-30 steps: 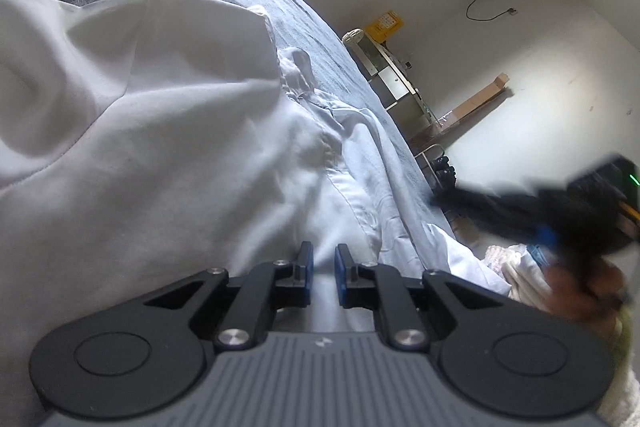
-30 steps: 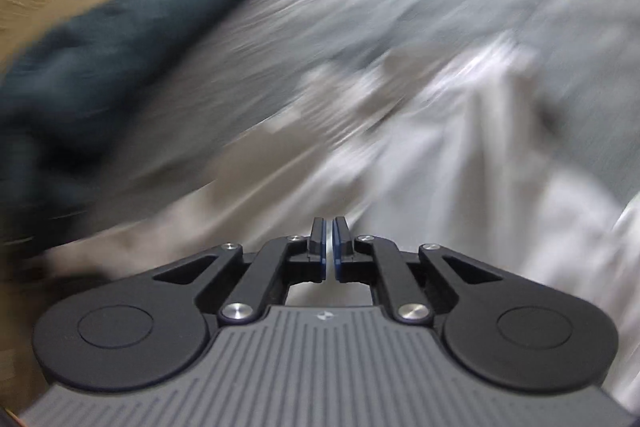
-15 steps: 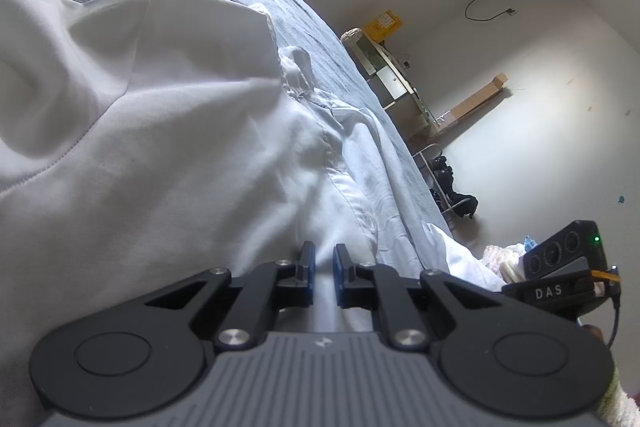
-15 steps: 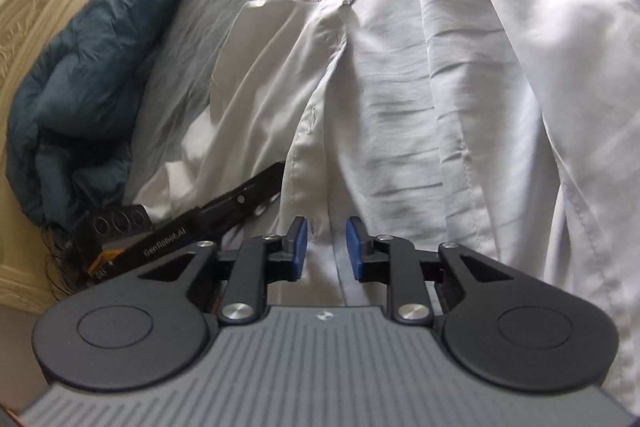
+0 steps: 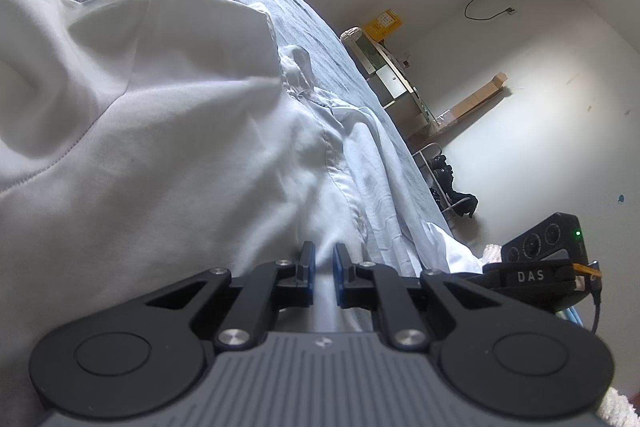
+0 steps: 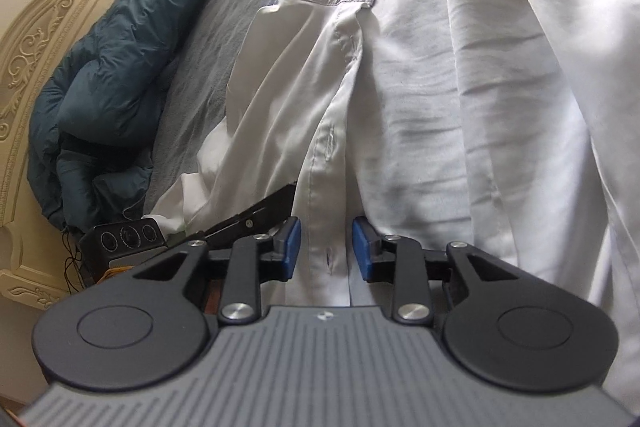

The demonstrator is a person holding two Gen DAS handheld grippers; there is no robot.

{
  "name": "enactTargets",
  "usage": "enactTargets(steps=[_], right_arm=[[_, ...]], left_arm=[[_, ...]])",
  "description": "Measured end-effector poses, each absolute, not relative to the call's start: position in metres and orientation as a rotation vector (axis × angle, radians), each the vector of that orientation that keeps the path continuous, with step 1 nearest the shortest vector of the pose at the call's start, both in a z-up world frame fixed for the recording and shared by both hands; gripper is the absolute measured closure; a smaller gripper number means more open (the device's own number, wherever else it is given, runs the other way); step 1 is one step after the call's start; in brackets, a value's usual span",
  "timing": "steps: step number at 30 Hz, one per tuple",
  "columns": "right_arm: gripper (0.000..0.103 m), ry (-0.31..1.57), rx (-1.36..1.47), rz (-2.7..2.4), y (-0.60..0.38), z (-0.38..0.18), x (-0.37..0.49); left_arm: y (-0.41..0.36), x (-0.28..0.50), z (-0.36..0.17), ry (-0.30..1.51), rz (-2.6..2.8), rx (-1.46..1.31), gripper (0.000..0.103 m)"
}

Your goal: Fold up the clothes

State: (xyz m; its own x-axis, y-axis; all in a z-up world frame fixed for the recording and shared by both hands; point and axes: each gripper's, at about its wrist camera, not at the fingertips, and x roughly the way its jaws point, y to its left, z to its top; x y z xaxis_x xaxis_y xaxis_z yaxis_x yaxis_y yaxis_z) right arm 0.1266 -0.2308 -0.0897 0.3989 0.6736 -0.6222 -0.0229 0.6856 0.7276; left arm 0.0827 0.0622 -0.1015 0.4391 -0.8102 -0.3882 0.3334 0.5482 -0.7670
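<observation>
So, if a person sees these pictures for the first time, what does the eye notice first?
First, the white shirt spread over the grey bed cover, filling both views. The right gripper is just above its buttonhole strip, jaws opening, with the strip between them but not pinched. At the left of the right wrist view, a dark blue quilt lies bunched against the carved cream headboard.

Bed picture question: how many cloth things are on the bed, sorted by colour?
White: 2, the buttoned shirt and a thicker garment
Dark blue: 1, the puffy quilt
Grey: 1, the bed cover
Total: 4
</observation>
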Motion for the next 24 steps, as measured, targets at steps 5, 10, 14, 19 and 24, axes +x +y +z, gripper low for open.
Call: enactTargets(steps=[5,10,14,19,24], right_arm=[[0.094,1.061,0.670,0.493,-0.229,-0.090,0.123],[0.103,1.017,0.593,0.465,-0.230,-0.082,0.113],[0.103,0.964,0.507,0.414,-0.231,-0.071,0.103],[0.103,0.941,0.429,0.331,-0.232,-0.066,0.098],[0.102,0.864,0.325,0.317,-0.221,-0.046,0.083]], left_arm=[[0.064,0.083,-0.102,0.833,-0.782,-0.666,0.092],[0.064,0.084,-0.102,0.832,-0.785,-0.666,0.092],[0.065,0.084,-0.102,0.833,-0.787,-0.664,0.092],[0.065,0.084,-0.102,0.833,-0.787,-0.663,0.092],[0.066,0.084,-0.102,0.833,-0.788,-0.661,0.092]])
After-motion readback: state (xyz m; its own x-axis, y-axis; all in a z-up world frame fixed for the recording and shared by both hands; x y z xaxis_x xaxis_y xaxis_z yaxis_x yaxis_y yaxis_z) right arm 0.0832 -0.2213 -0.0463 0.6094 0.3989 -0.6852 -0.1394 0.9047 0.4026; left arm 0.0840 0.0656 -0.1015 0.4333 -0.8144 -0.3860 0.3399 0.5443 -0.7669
